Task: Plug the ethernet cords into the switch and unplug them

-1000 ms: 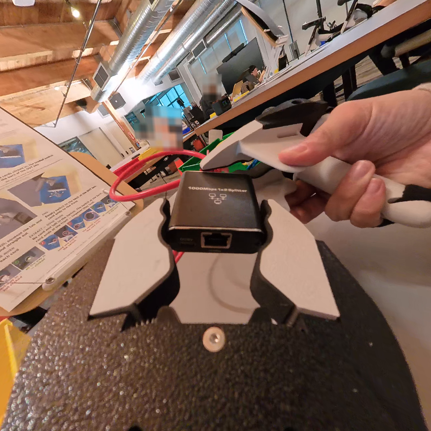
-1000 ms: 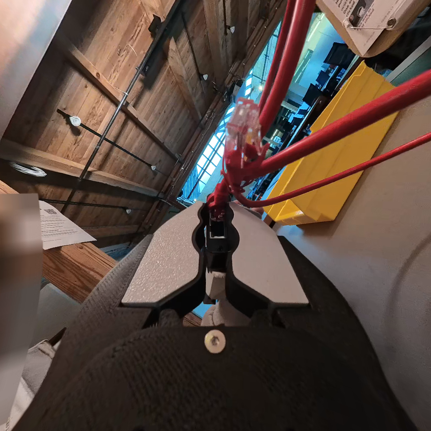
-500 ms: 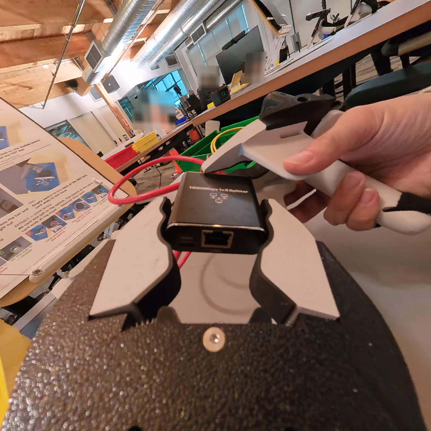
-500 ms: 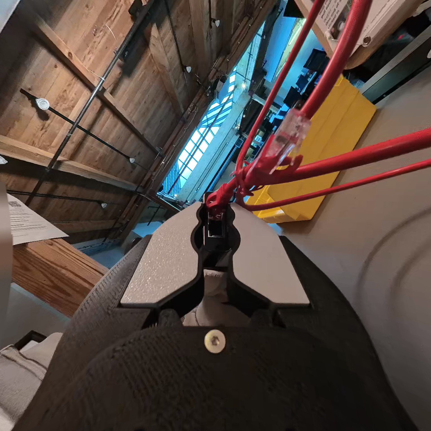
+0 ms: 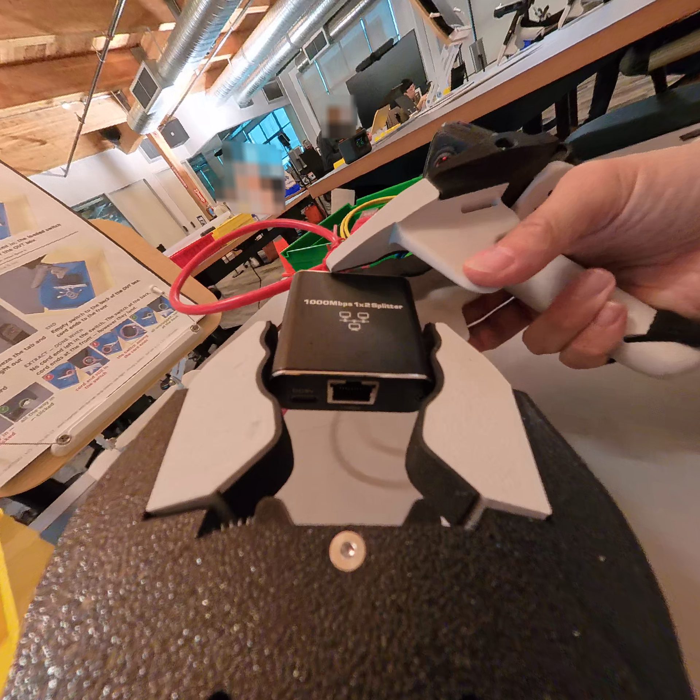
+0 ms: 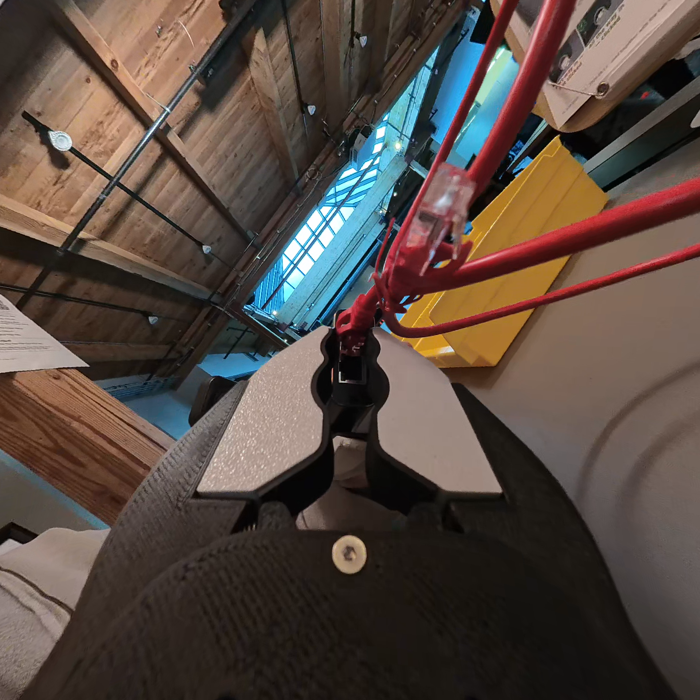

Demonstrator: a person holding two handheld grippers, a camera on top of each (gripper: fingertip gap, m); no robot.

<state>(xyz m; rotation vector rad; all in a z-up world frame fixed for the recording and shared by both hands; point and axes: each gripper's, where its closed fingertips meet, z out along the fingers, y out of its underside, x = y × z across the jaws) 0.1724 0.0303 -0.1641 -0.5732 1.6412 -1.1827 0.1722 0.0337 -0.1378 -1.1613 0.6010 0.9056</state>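
My left gripper is shut on the sides of the black switch and holds it above the table, with one empty port facing the camera. The right gripper, held by a hand, reaches the switch's far end. In the right wrist view, my right gripper is shut on the red cord's plug, which sits at the switch's far face above an empty port. The red cord loops to the left. Its other clear plug hangs free, tied to the bundle.
An instruction board leans at the left. A yellow bin stands on the grey table behind the cords. A green bin with more cords sits beyond the switch. Another yellow bin's corner shows at the lower left. My left and right fingertips are right by each other.
Both grippers keep their grip. The two views have tilted a little, and the free clear plug has swung about in the right wrist view.
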